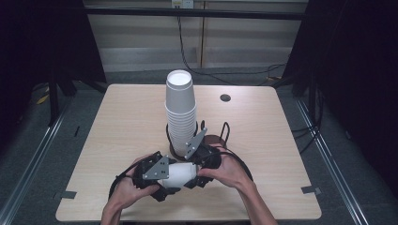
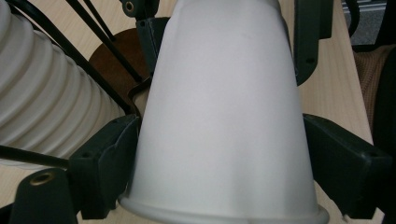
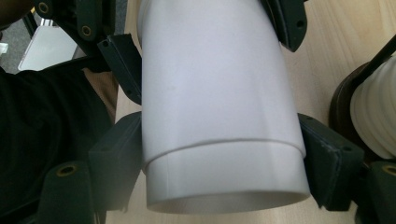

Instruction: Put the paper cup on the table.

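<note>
A white paper cup point(image 1: 180, 173) lies on its side just above the table's front edge, held between both grippers. My left gripper point(image 1: 166, 176) is shut on its wide rim end; in the left gripper view both jaws press the cup point(image 2: 219, 116) near the rolled rim. My right gripper point(image 1: 199, 166) is shut on the narrow base end. In the right gripper view the cup point(image 3: 215, 93) has a step line around it close to the near end, and the jaws clamp it from both sides. A tall stack of white cups point(image 1: 180, 112) stands just behind the grippers.
The stack sits on a round brown base point(image 1: 213, 139) with black wire loops point(image 1: 225, 131). A small dark hole point(image 1: 225, 97) marks the table's far right. Tape strips point(image 1: 309, 190) lie near the front corners. Cables cross the floor beyond the table.
</note>
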### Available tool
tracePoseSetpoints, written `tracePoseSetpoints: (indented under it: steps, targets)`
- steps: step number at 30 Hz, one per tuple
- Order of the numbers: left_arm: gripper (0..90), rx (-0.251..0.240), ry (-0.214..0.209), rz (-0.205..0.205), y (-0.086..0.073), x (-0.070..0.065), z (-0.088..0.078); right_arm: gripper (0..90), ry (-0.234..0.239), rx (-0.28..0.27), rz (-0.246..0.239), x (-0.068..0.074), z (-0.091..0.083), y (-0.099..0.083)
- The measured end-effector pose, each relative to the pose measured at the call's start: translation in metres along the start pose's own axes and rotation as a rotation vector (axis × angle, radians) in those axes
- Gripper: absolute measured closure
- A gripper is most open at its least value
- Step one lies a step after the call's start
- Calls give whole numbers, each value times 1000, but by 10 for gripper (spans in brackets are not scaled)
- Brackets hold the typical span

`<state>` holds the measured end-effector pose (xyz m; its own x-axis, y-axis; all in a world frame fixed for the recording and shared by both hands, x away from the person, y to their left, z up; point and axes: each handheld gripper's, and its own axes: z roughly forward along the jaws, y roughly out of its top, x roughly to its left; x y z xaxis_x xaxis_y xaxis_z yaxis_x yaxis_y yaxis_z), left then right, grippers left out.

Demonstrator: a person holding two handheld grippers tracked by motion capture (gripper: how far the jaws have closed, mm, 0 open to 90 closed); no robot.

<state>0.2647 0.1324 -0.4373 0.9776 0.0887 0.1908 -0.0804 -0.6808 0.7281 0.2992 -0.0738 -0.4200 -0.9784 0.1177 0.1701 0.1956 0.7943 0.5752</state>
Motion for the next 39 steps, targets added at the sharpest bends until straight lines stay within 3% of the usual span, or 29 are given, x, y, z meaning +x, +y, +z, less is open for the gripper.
tracePoseSetpoints:
  steps: [7, 9, 14, 17, 18, 19, 20, 25, 26, 30, 33, 39]
  targets:
    - [151, -57, 12, -31, -4, 2, -6, 226, -5, -9, 5, -2, -1, -1]
    - [155, -87, 24, -69, -5, 3, -10, 226, -11, -4, 15, -2, -2, -2]
    - [156, -180, 80, -131, -10, 6, -17, 226, -32, -38, 35, -5, -6, -6]
    - [156, -218, 116, -142, -12, 7, -22, 226, -39, -36, 43, -5, -7, -8]
    - [155, -251, 161, -167, -14, 8, -29, 226, -40, -44, 52, -5, -7, -10]
    - [154, -251, 161, -167, -14, 8, -29, 226, -40, -44, 52, -5, -7, -10]
    - [155, -288, 189, -220, -17, 11, -34, 226, -40, -65, 62, -6, -8, -13]
    - [155, -325, 174, -244, -22, 12, -40, 225, -49, -81, 79, -5, -11, -16]
    - [155, -339, 189, -264, -25, 12, -40, 225, -56, -101, 92, -5, -11, -18]
    - [154, -384, 178, -309, -33, 14, -42, 225, -51, -131, 113, -6, -7, -25]
    - [155, -386, 181, -317, -35, 14, -42, 225, -63, -142, 117, -4, -6, -27]
    - [155, -401, 189, -348, -42, 8, -41, 225, -76, -225, 151, -4, -5, -38]
